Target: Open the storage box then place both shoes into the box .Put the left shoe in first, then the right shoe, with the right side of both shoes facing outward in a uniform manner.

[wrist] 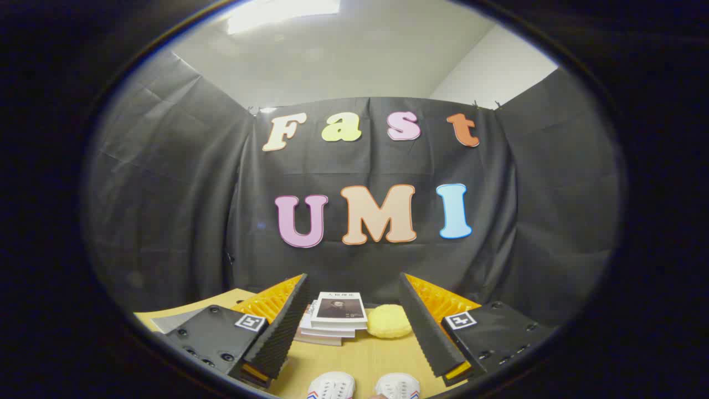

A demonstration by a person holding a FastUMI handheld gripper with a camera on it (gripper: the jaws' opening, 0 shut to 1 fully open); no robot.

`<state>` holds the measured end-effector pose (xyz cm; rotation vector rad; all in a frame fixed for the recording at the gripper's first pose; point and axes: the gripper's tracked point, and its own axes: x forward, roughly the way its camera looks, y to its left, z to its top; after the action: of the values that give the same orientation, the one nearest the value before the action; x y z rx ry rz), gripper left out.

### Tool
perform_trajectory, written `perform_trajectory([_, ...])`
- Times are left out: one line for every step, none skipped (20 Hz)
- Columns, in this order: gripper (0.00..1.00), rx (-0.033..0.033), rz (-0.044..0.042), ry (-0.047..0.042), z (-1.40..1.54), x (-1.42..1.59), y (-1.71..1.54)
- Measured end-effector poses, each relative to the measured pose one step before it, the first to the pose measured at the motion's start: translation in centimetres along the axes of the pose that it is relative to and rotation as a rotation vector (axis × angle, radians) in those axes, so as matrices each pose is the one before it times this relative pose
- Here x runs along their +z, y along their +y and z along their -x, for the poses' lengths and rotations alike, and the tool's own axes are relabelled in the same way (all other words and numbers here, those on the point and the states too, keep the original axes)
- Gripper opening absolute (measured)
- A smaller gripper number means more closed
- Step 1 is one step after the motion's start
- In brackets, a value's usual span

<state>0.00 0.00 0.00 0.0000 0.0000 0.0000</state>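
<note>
My gripper (354,291) stands open above the wooden table (365,357), with nothing between its fingers. Two white shoes lie side by side below and between the fingers, near the table's close edge: one shoe (331,386) sits to the left and the other shoe (397,386) to the right. I see just their toe ends, each with red and blue stripes. The gripper hangs apart from both shoes.
A stack of books (334,317) rests on the table beyond the fingers. A yellow round sponge-like thing (389,321) lies right of the books. A grey flat sheet (171,320) shows at the table's left, behind the left finger.
</note>
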Motion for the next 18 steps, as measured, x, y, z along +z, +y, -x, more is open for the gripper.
perform_trajectory([1.0,0.0022,-0.00203,-0.00028,-0.038,0.026,0.043])
perform_trajectory([1.0,0.0004,-0.0005,0.00139,-0.027,0.004,-0.043])
perform_trajectory([1.0,-0.00267,0.00505,0.00157,-0.026,-0.118,-0.146])
perform_trajectory([1.0,-0.00417,0.00624,0.00031,-0.107,-0.043,-0.209])
perform_trajectory([1.0,-0.00202,0.00311,0.00184,-0.022,-0.084,-0.042])
perform_trajectory([1.0,0.00034,0.00013,0.00222,0.009,-0.119,-0.02])
perform_trajectory([1.0,-0.00072,0.00068,0.00395,-0.011,-0.21,-0.15])
perform_trajectory([1.0,-0.00189,0.00177,0.00355,-0.053,-0.118,-0.151])
perform_trajectory([1.0,-0.0025,0.0027,0.00093,-0.01,0.019,-0.132])
perform_trajectory([1.0,-0.00116,0.00415,-0.00182,-0.036,0.079,-0.15])
perform_trajectory([1.0,-0.00151,0.00348,-0.00332,0.042,0.077,-0.148])
perform_trajectory([1.0,0.00075,0.00078,-0.00255,-0.042,0.158,-0.059])
perform_trajectory([1.0,0.00095,-0.00206,-0.00218,-0.088,-0.016,0.017])
perform_trajectory([1.0,0.00024,-0.00293,-0.00117,-0.057,0.058,0.022])
perform_trajectory([1.0,-0.00049,-0.00222,-0.00089,-0.053,-0.008,-0.049])
perform_trajectory([1.0,-0.00051,-0.00157,-0.00114,-0.005,0.02,-0.032])
perform_trajectory([1.0,0.00111,-0.00102,-0.00155,-0.1,0.004,-0.031])
perform_trajectory([1.0,0.00099,-0.0007,-0.00146,-0.016,-0.012,0.048])
